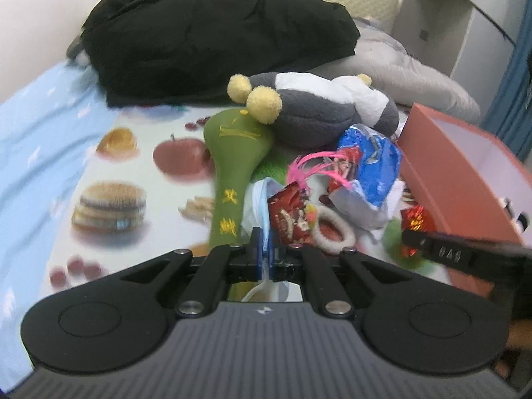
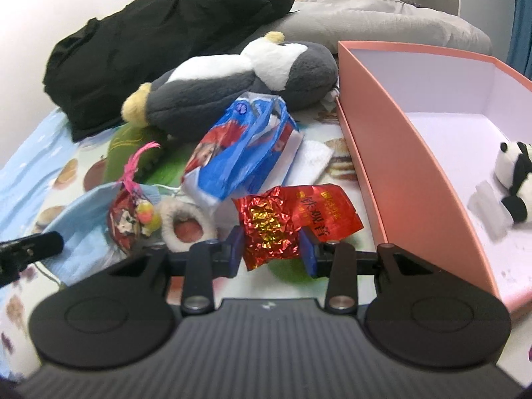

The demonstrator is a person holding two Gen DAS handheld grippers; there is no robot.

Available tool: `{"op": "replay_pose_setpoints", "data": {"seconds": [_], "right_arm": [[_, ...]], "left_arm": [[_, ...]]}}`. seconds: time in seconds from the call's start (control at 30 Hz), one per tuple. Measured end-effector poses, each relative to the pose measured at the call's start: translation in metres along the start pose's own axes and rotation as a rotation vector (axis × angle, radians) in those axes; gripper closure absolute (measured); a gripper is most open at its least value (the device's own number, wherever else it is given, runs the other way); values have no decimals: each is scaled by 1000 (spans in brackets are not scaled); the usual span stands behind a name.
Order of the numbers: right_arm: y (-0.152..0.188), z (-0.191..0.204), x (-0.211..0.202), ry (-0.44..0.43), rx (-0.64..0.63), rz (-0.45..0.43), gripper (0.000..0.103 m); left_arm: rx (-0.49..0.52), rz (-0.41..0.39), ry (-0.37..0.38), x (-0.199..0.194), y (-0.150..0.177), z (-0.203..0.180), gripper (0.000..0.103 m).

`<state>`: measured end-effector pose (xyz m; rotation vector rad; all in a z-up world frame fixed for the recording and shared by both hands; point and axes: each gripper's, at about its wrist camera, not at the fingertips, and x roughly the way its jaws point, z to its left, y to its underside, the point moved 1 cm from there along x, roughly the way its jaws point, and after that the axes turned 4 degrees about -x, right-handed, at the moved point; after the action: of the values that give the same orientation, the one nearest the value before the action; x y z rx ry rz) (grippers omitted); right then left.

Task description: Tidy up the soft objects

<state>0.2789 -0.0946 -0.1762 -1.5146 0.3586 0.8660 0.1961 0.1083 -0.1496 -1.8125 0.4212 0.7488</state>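
Observation:
My left gripper (image 1: pixel 265 249) is shut on the edge of a light blue face mask (image 1: pixel 257 199); the mask also shows in the right wrist view (image 2: pixel 83 222). My right gripper (image 2: pixel 272 252) has its jaws around a crinkled red foil packet (image 2: pixel 286 222), not fully closed on it. A grey and white penguin plush (image 2: pixel 232 83) lies behind, with a green plush (image 1: pixel 232 163), a blue and white plastic bag (image 2: pixel 246 143), a fluffy white ring (image 2: pixel 184 224) and a pink-feathered toy (image 2: pixel 136 199). A small panda plush (image 2: pixel 515 179) lies in the pink box (image 2: pixel 372 139).
A black garment (image 1: pixel 216 43) and a grey padded quilt (image 2: pixel 382 23) lie at the back of the bed. The sheet (image 1: pixel 109 199) has a food print with a blue blanket at left. A white shelf (image 1: pixel 442 16) stands at far right.

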Motion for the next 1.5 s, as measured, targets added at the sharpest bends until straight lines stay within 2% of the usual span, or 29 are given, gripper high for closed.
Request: {"op": "replay_pose_setpoints", "data": {"seconds": [0.37,0.57,0.73,0.77,0.83,0.87,0.9,1.07,1.17,1.3,1.5], "right_arm": [[44,0,-49,-20,-47,57,63],[68,-2,-61,-33,-38,83,63],[78,-3,-63,-53,-24,81,59],[78,-4,-63,-57,-24,81,57],[79,-6,-63,-73,-17,75,55],[79,-7,-64,-86,-14,68,56],[79,-9,-64,-98,-14,61,56],[78,-8,-67,-135,-20,30,41],[78,-6,-65,-120,-44,22,41],[81,-8,-61,-118,-63,11,41],[87,-8,-53,-126,-85,32,43]], "left_arm": [[-275,86,56,-36,42,17,99],[-237,173,71,-44,57,16,99],[-160,196,83,-53,52,18,97],[-145,202,77,-55,51,18,91],[-128,199,63,-59,48,19,72],[-122,188,56,-61,46,20,58],[-116,169,50,-64,44,20,56],[-53,121,47,-69,27,9,56],[13,106,80,-67,18,-8,56],[118,125,106,-50,12,-33,56],[169,180,45,-11,17,-48,55]]}}
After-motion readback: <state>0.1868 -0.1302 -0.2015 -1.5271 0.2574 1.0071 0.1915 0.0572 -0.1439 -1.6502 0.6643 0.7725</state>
